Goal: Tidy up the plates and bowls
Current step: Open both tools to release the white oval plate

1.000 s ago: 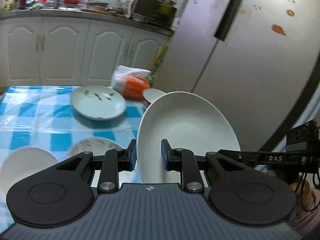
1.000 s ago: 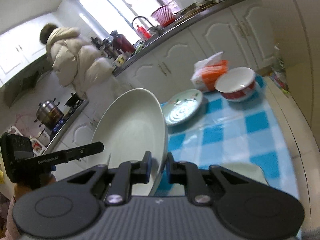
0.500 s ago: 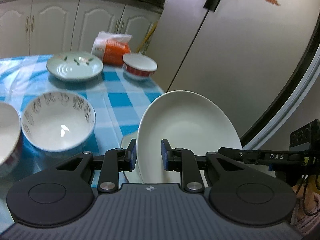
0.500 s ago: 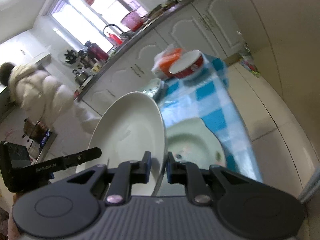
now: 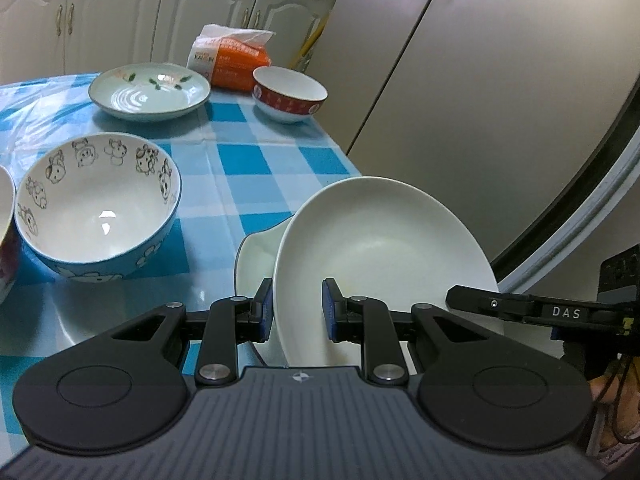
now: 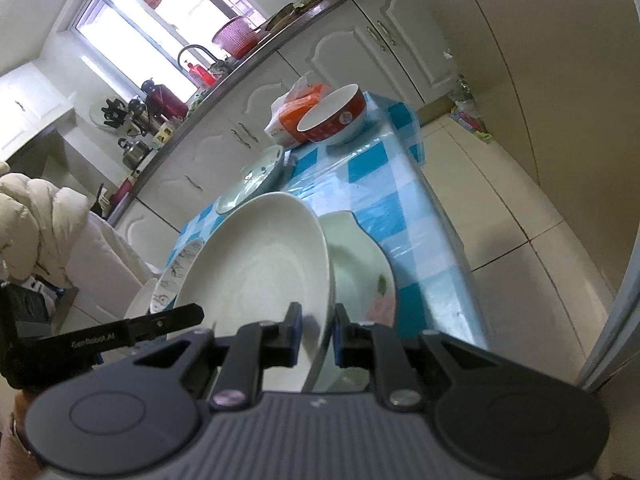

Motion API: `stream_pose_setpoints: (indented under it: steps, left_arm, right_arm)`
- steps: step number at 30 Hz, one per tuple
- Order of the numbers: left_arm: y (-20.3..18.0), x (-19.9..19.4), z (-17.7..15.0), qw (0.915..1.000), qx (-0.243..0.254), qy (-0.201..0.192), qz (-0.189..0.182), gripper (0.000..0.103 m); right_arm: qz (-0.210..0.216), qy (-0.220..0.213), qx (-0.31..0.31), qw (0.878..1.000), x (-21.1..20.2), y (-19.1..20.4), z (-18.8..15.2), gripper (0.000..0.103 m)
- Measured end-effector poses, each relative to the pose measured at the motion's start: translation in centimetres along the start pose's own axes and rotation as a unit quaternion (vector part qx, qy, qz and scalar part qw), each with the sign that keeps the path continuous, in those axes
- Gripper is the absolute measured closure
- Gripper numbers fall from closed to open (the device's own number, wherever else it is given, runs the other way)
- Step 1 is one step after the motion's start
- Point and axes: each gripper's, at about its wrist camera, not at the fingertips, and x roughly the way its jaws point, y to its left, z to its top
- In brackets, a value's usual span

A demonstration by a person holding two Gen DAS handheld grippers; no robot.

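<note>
Left wrist view: the left gripper [image 5: 298, 308] sits at lower centre, its two blue-padded fingers narrowed onto the near rim of a plain white plate [image 5: 380, 256], which stands tilted on edge at centre right. Behind it, low and partly hidden, lies another white plate [image 5: 256, 256] on the blue-checked tablecloth [image 5: 244, 168]. At left centre stands a cartoon-printed bowl [image 5: 98, 208] with a blue outside. In the upper left of the frame is a pale green floral plate [image 5: 149, 90], and just right of it a red-banded bowl [image 5: 289, 94] with an orange tissue pack [image 5: 232, 60] behind. The right gripper's black arm enters from the right edge, reaching the plate's rim.

Right wrist view: the right gripper [image 6: 317, 334] at lower centre is narrowed on the opposite rim of the same white plate [image 6: 256, 272], tilted at centre. Under it, to the right, lies the flower-printed plate [image 6: 360, 272]. The red-banded bowl [image 6: 334, 118] and tissue pack [image 6: 298, 114] stand at upper centre, the green plate [image 6: 252, 180] left of them.
</note>
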Motion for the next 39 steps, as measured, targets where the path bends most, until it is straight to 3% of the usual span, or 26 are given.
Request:
stream_pose_setpoints:
  steps: [13, 23, 27, 31, 35, 39]
  left_arm:
    - [-0.4, 1.1, -0.8, 0.9998, 0.008, 0.008, 0.015, 0.079]
    - [-0.4, 0.4, -1.2, 0.9996, 0.016, -0.014, 0.021, 0.078]
    - [-0.5, -0.2, -1.6, 0.9991, 0.019, -0.030, 0.025, 0.078]
    - [-0.6, -1.2, -1.9, 0.9983, 0.017, -0.047, 0.028, 0.073]
    - [-0.5, -2.3, -2.3, 0.9977, 0.009, -0.062, 0.028, 0.061]
    - [0.0, -3.4, -3.0, 0.9973, -0.004, -0.068, 0.027, 0.058]
  right_arm:
    - [-0.031, 0.003, -0.013, 0.999, 0.9, -0.2, 0.1, 0.089]
    - [-0.047, 0.000, -0.039, 0.998, 1.2, 0.7, 0.2, 0.086]
    - [-0.060, -0.002, -0.065, 0.996, 1.1, 1.4, 0.1, 0.079]
    - [-0.085, -0.013, -0.099, 0.991, 1.0, 2.2, 0.0, 0.062]
    - [-0.098, -0.016, -0.116, 0.988, 1.1, 2.5, 0.1, 0.060]
    - [-0.105, -0.017, -0.129, 0.986, 1.2, 2.6, 0.0, 0.057]
